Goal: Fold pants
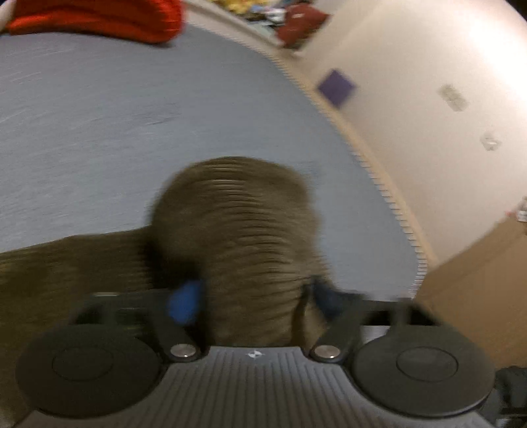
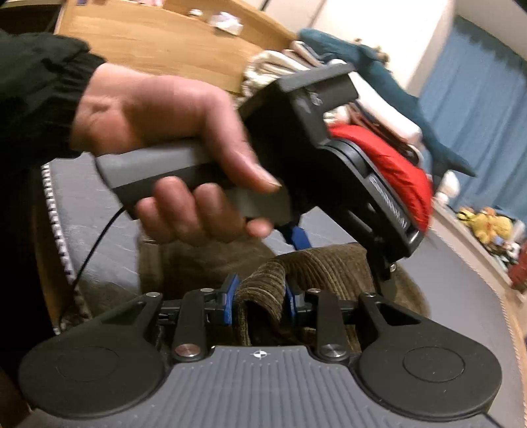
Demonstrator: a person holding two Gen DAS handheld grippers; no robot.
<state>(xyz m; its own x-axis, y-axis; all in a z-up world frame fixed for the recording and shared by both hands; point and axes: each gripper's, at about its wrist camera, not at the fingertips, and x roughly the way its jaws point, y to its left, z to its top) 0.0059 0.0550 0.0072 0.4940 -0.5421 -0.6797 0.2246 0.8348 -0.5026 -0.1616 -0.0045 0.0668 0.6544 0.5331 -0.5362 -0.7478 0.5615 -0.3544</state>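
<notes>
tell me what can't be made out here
- Left wrist view: motion blur smears the pants; the left gripper fingertips are blurred and partly covered by cloth.
- Left wrist view: the red cloth is cut off by the top edge.
- Right wrist view: the hand and the other gripper's body hide most of the pants beyond the right gripper.
- Neither view shows the whole pants, so the fold stage is unclear.

A grey-blue bed (image 1: 98,131) carries brown corduroy pants (image 1: 59,273) and a red garment (image 1: 98,16).
</notes>
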